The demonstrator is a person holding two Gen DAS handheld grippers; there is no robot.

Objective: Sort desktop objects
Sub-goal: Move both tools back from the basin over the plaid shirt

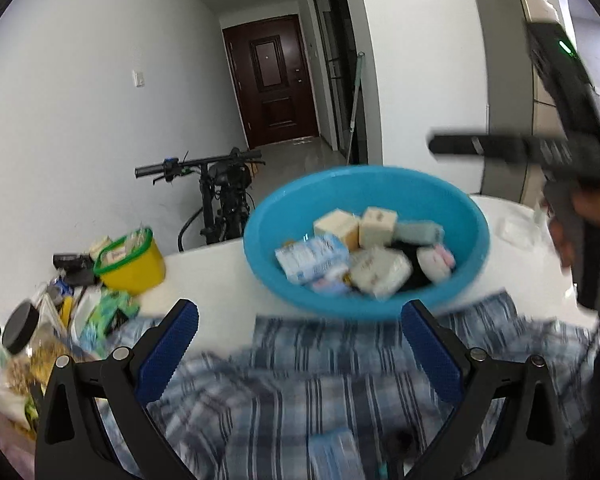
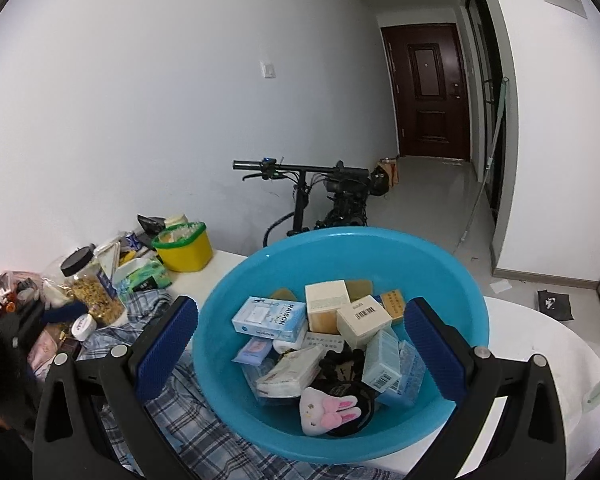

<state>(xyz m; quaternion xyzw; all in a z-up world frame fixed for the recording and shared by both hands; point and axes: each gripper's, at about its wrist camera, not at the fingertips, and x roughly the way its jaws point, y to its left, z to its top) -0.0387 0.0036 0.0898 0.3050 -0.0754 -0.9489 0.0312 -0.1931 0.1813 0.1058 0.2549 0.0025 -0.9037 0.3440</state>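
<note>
A blue plastic basin (image 2: 240,292) stands on the white table and holds several small boxes, tissue packs and a white pouch with a pink bunny (image 2: 328,412). It also shows in the left wrist view (image 1: 380,184). My right gripper (image 2: 300,344) is open and empty, hovering over the basin. My left gripper (image 1: 300,344) is open and empty above a blue plaid cloth (image 1: 320,396), just short of the basin. A small blue pack (image 1: 334,456) lies on the cloth below it. The right gripper's black body (image 1: 560,152) shows at the right of the left wrist view.
A yellow tub with a green rim (image 2: 184,250) stands at the table's left. Beside it are a black-lidded jar (image 2: 94,288), a green tissue pack (image 2: 144,278) and other clutter. The plaid cloth (image 2: 204,440) spreads under the basin. A bicycle (image 2: 332,196) stands behind the table.
</note>
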